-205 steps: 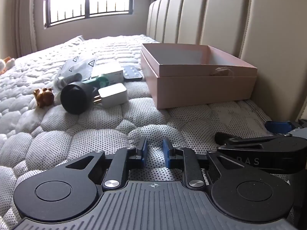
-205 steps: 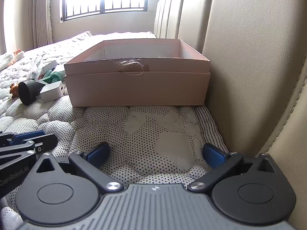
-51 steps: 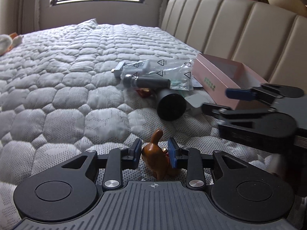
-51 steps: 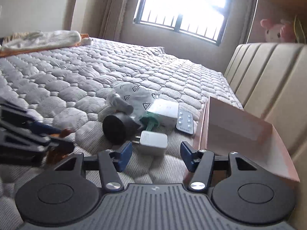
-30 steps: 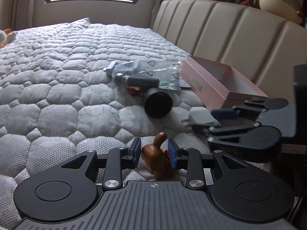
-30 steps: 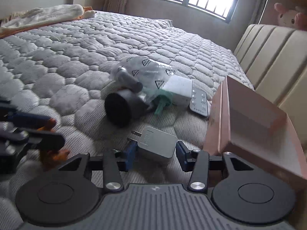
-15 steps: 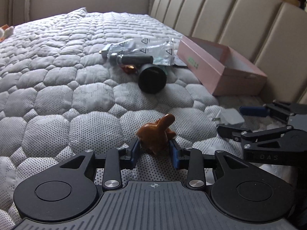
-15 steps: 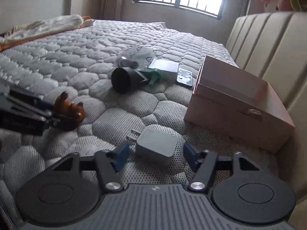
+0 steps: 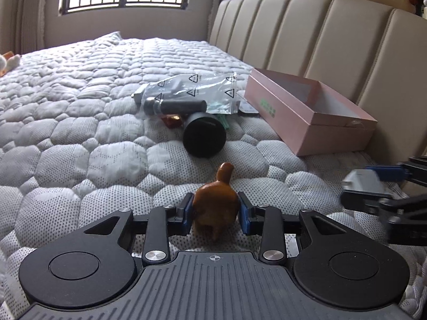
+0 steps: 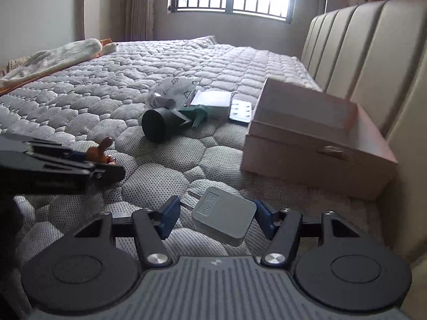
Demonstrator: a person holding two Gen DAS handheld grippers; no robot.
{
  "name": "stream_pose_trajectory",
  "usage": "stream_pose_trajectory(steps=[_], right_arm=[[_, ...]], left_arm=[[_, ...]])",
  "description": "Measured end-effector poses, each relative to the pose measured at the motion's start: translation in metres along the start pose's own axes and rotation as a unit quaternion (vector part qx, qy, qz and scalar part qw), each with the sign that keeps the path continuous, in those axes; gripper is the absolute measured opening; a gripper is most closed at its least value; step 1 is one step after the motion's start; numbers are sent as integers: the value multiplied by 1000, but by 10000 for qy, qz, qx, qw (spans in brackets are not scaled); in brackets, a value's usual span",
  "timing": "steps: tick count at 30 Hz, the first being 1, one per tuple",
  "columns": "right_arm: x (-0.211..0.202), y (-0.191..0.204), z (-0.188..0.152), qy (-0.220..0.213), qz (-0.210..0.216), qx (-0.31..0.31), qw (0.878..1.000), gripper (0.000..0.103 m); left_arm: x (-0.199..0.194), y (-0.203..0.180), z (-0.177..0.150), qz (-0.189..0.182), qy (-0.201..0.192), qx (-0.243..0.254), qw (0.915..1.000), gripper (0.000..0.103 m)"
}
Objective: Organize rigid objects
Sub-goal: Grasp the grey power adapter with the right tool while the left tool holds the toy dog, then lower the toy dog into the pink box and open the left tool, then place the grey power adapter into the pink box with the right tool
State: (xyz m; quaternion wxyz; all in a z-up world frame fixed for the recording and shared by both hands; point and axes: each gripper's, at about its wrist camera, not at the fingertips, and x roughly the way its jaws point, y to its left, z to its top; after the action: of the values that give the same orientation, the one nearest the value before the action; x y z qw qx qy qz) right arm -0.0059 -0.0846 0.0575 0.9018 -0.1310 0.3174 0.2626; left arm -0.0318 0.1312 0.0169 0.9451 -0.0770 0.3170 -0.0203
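Your left gripper [image 9: 215,212] is closed on the brown animal figurine [image 9: 215,204], both pads pressed to its flanks and its tail pointing toward 12 o'clock. Your right gripper [image 10: 217,217] carries the grey plug adapter [image 10: 223,215]: the right pad touches its edge, but the left pad seems to meet only the prongs, with a gap to the body, so judge that hold as loose. Both pieces look lifted just off the bed [image 9: 80,122].

The open pink box [image 9: 309,112] sits at 2 o'clock from your left gripper, against the headboard [image 9: 320,32], and at 1 o'clock from your right. It is the likely home for both items. Keep the adapter level and move it slowly so it cannot pivot out of the pads; squeeze a touch more before you travel. Bring one gripper in at a time, since they are near each other and the box mouth is narrow. Clear the near wall, lower inside, then release.

The black cylinder [image 9: 204,138], the bagged tool [image 9: 186,90] and the blister pack [image 10: 240,110] lie at 12 o'clock, awaiting later trips.
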Motion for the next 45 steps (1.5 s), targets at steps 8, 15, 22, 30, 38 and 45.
stream_pose_trajectory(steps=[8, 15, 22, 30, 38, 45], right_arm=[[-54, -26, -23, -304, -393, 51, 9988, 61], [-70, -53, -45, -394, -804, 76, 9960, 61], [-73, -74, -49, -424, -786, 328, 9955, 61], [-73, -77, -55, -335, -691, 311, 9966, 46], [-62, -79, -40, -282, -709, 387, 9963, 32], [-76, -78, -56, -348, -912, 426, 9943, 61]], left_arm=[[-1, -20, 16, -528, -55, 31, 9986, 37], [22, -96, 97, -1310, -368, 240, 9904, 37], [96, -151, 156, -1070, -256, 130, 9938, 37], [76, -123, 125, -991, -305, -90, 9946, 35], [-3, -65, 77, -709, -322, -467, 9959, 35], [-38, -37, 37, -666, -152, -838, 9941, 35]])
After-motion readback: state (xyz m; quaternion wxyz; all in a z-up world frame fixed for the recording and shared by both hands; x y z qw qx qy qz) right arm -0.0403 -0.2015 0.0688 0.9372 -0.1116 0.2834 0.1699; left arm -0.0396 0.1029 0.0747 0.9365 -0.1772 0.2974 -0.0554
